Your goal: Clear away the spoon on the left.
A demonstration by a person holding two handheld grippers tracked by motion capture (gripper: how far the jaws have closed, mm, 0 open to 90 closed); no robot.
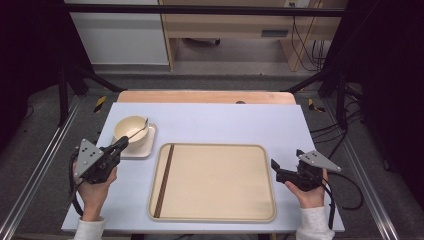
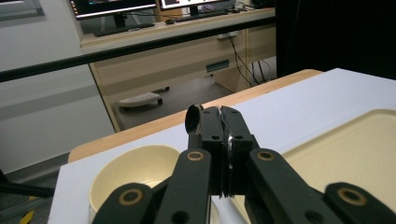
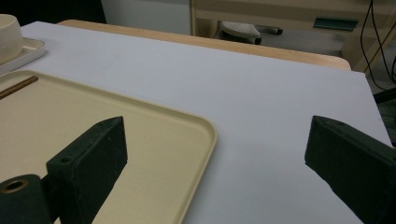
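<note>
A cream bowl (image 1: 129, 129) stands on a small square plate (image 1: 145, 149) at the table's left. A thin metal spoon (image 1: 139, 130) slants across the bowl's rim, its near end between the jaws of my left gripper (image 1: 122, 142). In the left gripper view the jaws of that gripper (image 2: 220, 121) are pressed together on a thin metal strip, above the bowl (image 2: 135, 172). My right gripper (image 1: 274, 165) rests at the right edge of the big beige tray (image 1: 212, 181). Its jaws (image 3: 215, 135) stand wide apart with nothing between them.
A pair of dark chopsticks (image 1: 164, 180) lies along the tray's left side. The tray's corner (image 3: 140, 140), the chopstick tips (image 3: 18, 87) and the plate (image 3: 28, 51) appear in the right gripper view. Bare white tabletop (image 1: 225, 122) stretches behind the tray. A desk and cables lie beyond.
</note>
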